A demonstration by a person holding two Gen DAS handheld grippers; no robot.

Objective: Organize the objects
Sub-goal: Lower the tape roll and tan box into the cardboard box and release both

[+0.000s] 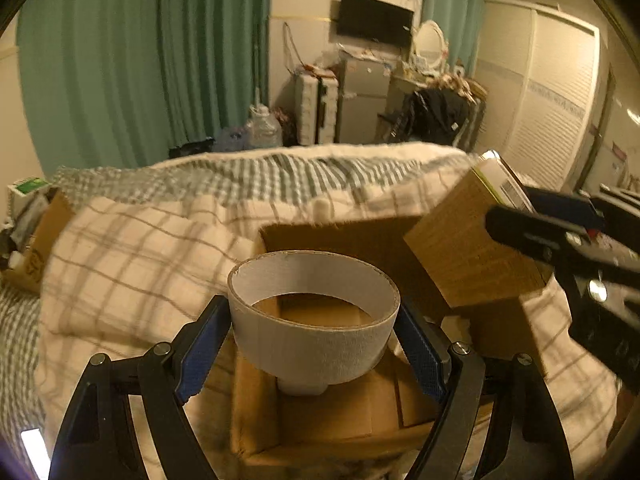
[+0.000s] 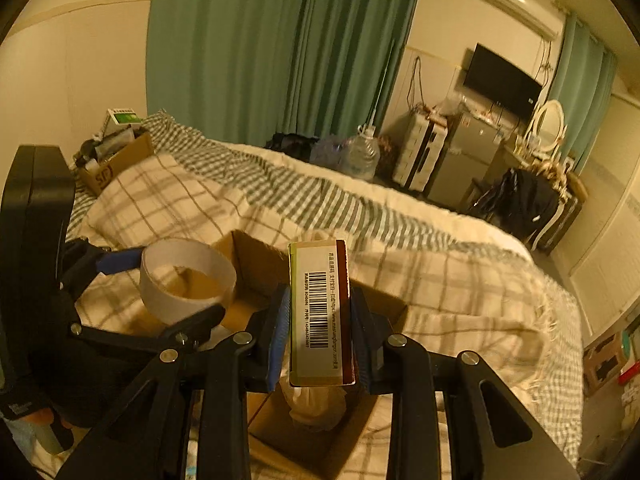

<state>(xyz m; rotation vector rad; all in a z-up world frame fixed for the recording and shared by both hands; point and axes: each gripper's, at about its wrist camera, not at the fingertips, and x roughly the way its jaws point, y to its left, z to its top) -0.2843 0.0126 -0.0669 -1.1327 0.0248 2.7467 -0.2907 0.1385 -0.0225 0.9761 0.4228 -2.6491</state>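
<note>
My left gripper (image 1: 314,344) is shut on a wide white tape roll (image 1: 314,320) and holds it above an open cardboard box (image 1: 320,420) on the bed. The roll also shows in the right wrist view (image 2: 186,280). My right gripper (image 2: 318,332) is shut on a small brown carton with a barcode (image 2: 320,312), held upright over the same box (image 2: 384,308). In the left wrist view the carton (image 1: 468,240) hangs to the right of the roll. A white item (image 2: 316,404) lies in the box under the carton.
The box rests on a checked blanket (image 1: 140,248) covering the bed. A second cardboard box of clutter (image 2: 116,160) sits at the bed's far left corner. Green curtains (image 1: 140,60), water jugs (image 1: 262,128), a fridge and a wardrobe (image 1: 552,92) stand beyond the bed.
</note>
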